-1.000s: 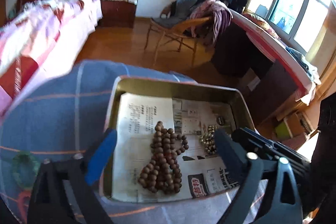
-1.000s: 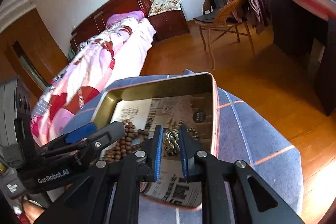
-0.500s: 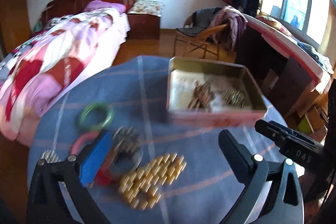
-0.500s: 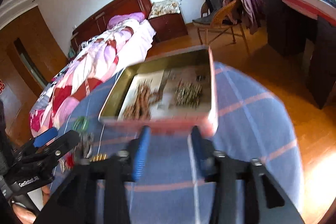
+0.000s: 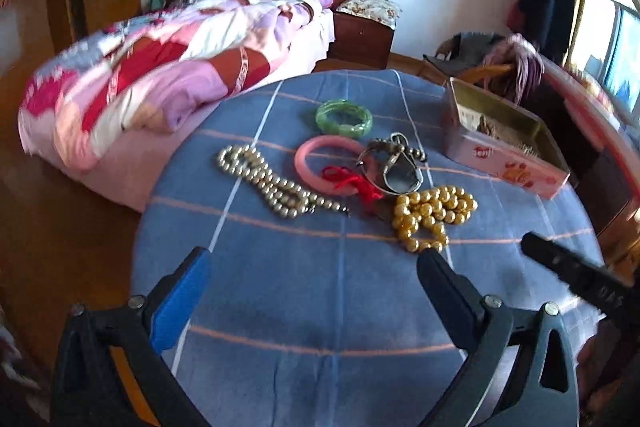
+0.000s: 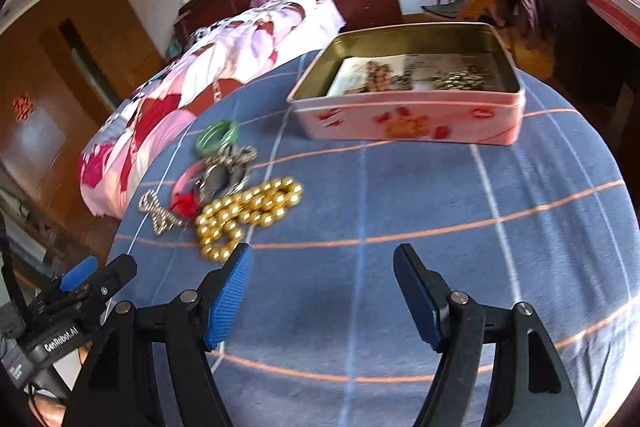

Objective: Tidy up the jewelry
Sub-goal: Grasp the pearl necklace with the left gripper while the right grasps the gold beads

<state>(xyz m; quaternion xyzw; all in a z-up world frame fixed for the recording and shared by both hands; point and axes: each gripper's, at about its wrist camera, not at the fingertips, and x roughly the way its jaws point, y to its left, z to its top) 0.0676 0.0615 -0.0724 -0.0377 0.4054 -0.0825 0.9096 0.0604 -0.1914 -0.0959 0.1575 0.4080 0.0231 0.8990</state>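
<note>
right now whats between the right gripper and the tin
Only bare blue cloth, as the right wrist view shows. The right gripper hangs open above it, and the gold beads lie off to its left, not on the line to the tin.

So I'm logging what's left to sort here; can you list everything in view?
Pink metal tin: one, table's far right, open; a brown bead string and small metallic pieces lie on paper inside.
Gold bead strand: one, table centre.
Silver-white pearl strand: one, left of the gold.
Pink plastic bangle: one, under a red ribbon.
Green jade-like bangle: one, beyond the pink.
Silver metal clasp piece: one, on the pink bangle's right edge.
Blue checked tablecloth: one.
Left tool: open, empty.
Right tool: open, empty.
</note>
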